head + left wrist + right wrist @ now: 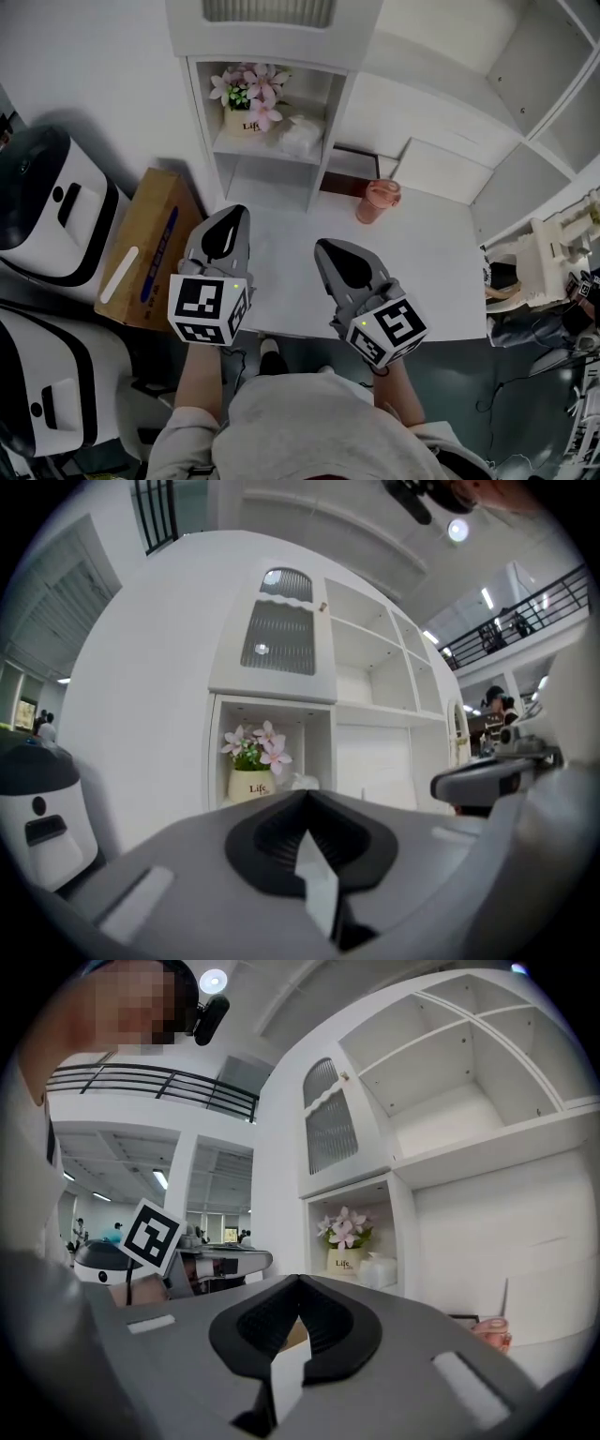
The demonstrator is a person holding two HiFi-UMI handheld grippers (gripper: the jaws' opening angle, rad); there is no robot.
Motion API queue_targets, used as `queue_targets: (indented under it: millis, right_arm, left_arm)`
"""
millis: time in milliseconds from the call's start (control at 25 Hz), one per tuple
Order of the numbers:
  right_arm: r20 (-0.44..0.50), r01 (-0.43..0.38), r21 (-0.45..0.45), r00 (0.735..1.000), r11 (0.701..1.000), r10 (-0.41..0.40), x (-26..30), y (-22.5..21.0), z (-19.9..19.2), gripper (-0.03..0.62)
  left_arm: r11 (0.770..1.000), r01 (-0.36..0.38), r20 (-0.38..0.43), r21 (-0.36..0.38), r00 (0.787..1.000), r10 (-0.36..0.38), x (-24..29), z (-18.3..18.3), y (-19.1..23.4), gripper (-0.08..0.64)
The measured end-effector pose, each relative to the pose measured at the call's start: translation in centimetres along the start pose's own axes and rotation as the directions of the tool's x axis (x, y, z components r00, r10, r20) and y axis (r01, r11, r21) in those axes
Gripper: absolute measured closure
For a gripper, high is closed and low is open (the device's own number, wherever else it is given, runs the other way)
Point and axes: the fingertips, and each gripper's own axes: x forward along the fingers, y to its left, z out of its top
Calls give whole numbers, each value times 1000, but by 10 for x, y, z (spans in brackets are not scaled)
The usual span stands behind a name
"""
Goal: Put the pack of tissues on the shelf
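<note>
The pack of tissues (300, 137) is a white soft bundle lying on the middle shelf of the white shelf unit (272, 56), right of a pot of pink flowers (249, 101). It also shows beside the pot in the left gripper view (302, 782) and in the right gripper view (380, 1270). My left gripper (232, 214) hovers over the white table's left part, in front of the shelf, shut and empty. My right gripper (323, 246) hangs beside it over the table, jaw tips together, nothing in it. Both point level toward the shelf unit.
A pink cup (378, 201) stands on the white table (431, 281) near a dark frame (349, 170). A brown cardboard box (150, 246) leans left of the table. Two white machines (47, 202) stand at the far left. More open white shelves (525, 103) fill the right.
</note>
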Motion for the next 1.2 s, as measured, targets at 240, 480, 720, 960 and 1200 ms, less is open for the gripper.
queue_targets:
  millis: [240, 480, 720, 960, 1200]
  right_arm:
    - [2, -86, -7, 996, 996, 86, 0, 25, 1, 591]
    - [-3, -159, -16, 987, 987, 159, -3, 46, 2, 591]
    - [10, -230, -11, 973, 973, 230, -6, 62, 2, 591]
    - [2, -278, -24, 960, 960, 278, -11, 72, 2, 591]
    - [8, -305, -22, 952, 952, 306, -17, 75, 1, 591]
  left_arm:
    - [999, -22, 16, -29, 1000, 23, -43, 2, -12, 561]
    - [997, -59, 30, -44, 998, 60, -75, 0, -21, 561]
    - [995, -89, 35, -52, 995, 91, -98, -2, -34, 561]
    - [993, -103, 38, -54, 994, 105, -110, -3, -49, 561]
    - [993, -111, 45, -49, 993, 113, -115, -1, -60, 561]
